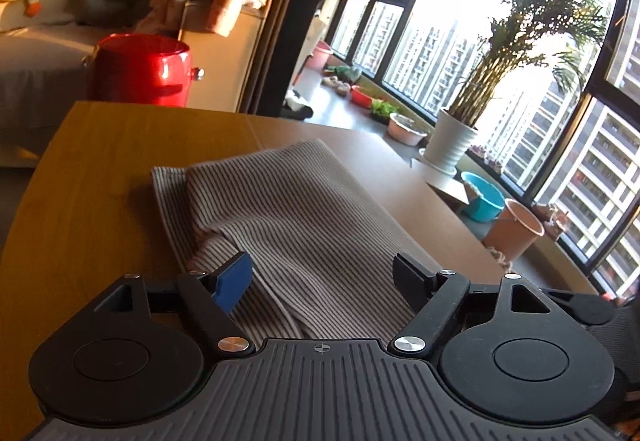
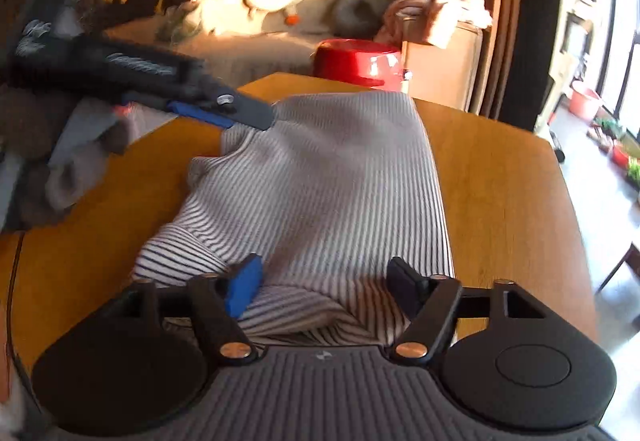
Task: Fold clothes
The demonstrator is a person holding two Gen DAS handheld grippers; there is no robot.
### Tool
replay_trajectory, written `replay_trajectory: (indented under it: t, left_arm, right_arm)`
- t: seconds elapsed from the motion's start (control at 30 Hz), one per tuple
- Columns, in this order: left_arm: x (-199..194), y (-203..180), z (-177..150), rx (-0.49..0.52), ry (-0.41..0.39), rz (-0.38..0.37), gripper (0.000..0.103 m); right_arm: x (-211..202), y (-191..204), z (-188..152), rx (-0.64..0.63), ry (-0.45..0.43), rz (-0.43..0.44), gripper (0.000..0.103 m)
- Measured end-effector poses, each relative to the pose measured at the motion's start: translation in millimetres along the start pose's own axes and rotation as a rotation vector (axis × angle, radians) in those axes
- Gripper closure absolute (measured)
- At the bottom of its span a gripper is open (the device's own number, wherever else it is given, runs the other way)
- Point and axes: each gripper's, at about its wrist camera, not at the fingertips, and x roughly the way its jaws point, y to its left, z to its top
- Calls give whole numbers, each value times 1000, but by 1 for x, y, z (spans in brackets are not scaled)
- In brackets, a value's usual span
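Now your left hand-held gripper [image 1: 322,273] and right hand-held gripper [image 2: 322,281] both gape wide and grip nothing, the folded striped shirt [image 2: 320,177] lying on the desk [image 2: 500,181] just ahead beneath their fingers.

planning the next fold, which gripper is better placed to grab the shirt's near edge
Right, probably. The right gripper has open jaws straddling the shirt at its near edge; the left gripper sits at the far corner.

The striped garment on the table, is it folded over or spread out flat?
Folded. The striped garment lies on the wooden table doubled into a narrow stack, layered edges showing at its near end.
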Motion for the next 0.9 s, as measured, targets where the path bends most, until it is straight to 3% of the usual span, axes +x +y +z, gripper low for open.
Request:
replay_trajectory:
  t: [0.17, 0.4, 0.53, 0.7, 0.83, 0.9]
  left_arm:
    - [4, -8, -23, -34, 60, -69, 37]
    - [16, 19, -15, -44, 73, -15, 46]
    - [11, 24, -16, -50, 66, -3, 44]
    - [2, 23, -18, -46, 52, 4, 34]
    - [-3, 27, -16, -64, 37, 20, 33]
    - [-4, 28, -15, -66, 34, 29, 32]
  right_arm:
    - [0, -6, -8, 126, -32, 14, 28]
    - [-5, 25, -14, 131, -1, 99, 28]
    - [-8, 34, -10, 80, -7, 98, 27]
    - [-27, 33, 5, 19, -86, 82, 31]
    - [-7, 39, -8, -5, 4, 83, 31]
    - [-6, 42, -14, -7, -3, 78, 30]
